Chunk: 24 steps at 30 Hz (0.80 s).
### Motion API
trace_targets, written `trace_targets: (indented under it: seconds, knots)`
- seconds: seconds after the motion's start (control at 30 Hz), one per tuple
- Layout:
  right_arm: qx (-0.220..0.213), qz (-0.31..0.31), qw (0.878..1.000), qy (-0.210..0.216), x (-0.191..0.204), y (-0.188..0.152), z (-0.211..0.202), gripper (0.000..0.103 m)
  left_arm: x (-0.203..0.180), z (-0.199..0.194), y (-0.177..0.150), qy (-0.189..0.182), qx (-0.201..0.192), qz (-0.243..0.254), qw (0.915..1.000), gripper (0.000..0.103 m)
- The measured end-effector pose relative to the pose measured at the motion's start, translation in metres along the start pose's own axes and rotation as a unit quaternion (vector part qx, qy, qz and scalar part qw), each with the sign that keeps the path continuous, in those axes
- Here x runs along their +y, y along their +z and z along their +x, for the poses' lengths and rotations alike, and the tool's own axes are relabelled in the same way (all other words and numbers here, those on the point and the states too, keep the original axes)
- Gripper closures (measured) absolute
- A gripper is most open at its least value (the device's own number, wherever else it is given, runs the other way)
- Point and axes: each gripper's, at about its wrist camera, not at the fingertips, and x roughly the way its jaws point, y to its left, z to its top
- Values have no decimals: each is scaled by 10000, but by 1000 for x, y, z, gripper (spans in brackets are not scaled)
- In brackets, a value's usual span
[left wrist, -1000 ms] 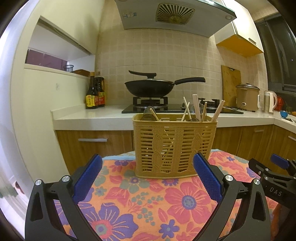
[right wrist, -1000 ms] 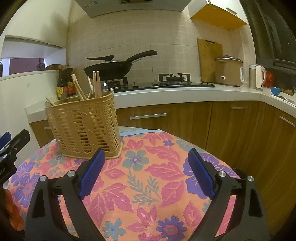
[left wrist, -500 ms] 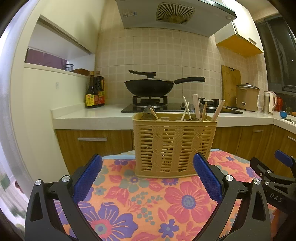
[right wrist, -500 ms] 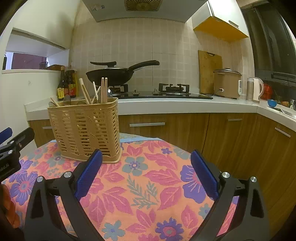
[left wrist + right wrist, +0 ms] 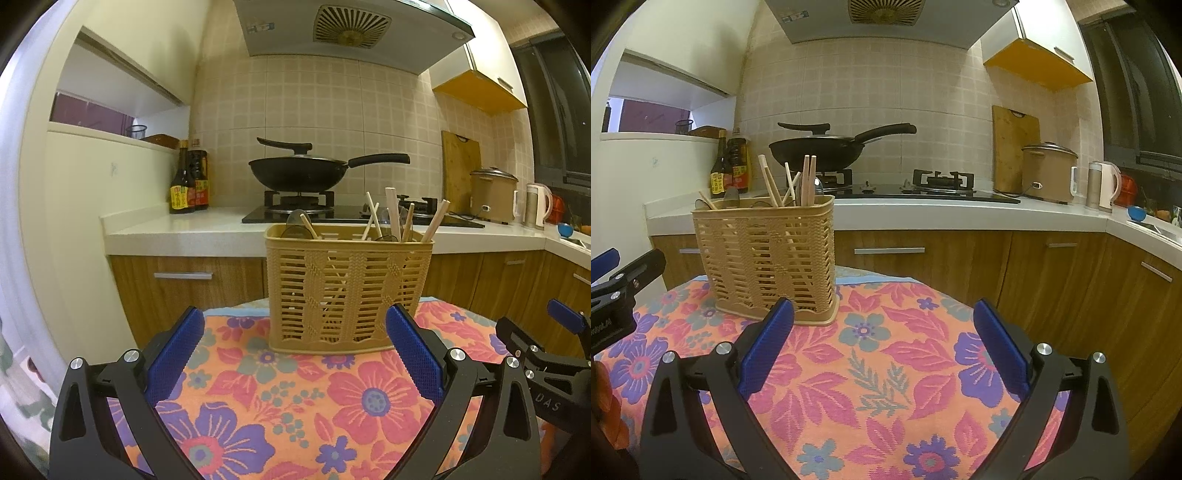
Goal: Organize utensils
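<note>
A tan slotted utensil basket (image 5: 347, 291) stands on the floral tablecloth (image 5: 280, 402); it also shows in the right wrist view (image 5: 768, 258). Wooden chopsticks (image 5: 393, 218) and dark spoons (image 5: 293, 223) stick out of its top. My left gripper (image 5: 295, 354) is open and empty, facing the basket from just in front. My right gripper (image 5: 882, 347) is open and empty, to the right of the basket, above the cloth. Each gripper shows at the other view's edge.
Behind the table runs a white counter (image 5: 177, 230) with a black wok (image 5: 299, 171) on the stove, sauce bottles (image 5: 188, 184), a cutting board (image 5: 1015, 151), a rice cooker (image 5: 1049, 171) and a kettle (image 5: 1102, 184). Wooden cabinets (image 5: 960, 258) stand below.
The right gripper has tilted upward and drawn back a little, so the basket sits lower in its view. The left gripper has hardly moved.
</note>
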Motion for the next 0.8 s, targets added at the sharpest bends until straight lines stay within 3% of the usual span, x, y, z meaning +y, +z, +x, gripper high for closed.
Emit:
trace_targets:
  seconds: [0.8]
  knots:
    - [63, 58, 10000, 38, -2, 0, 2, 8, 3, 2, 0, -92, 95, -143, 9998, 7]
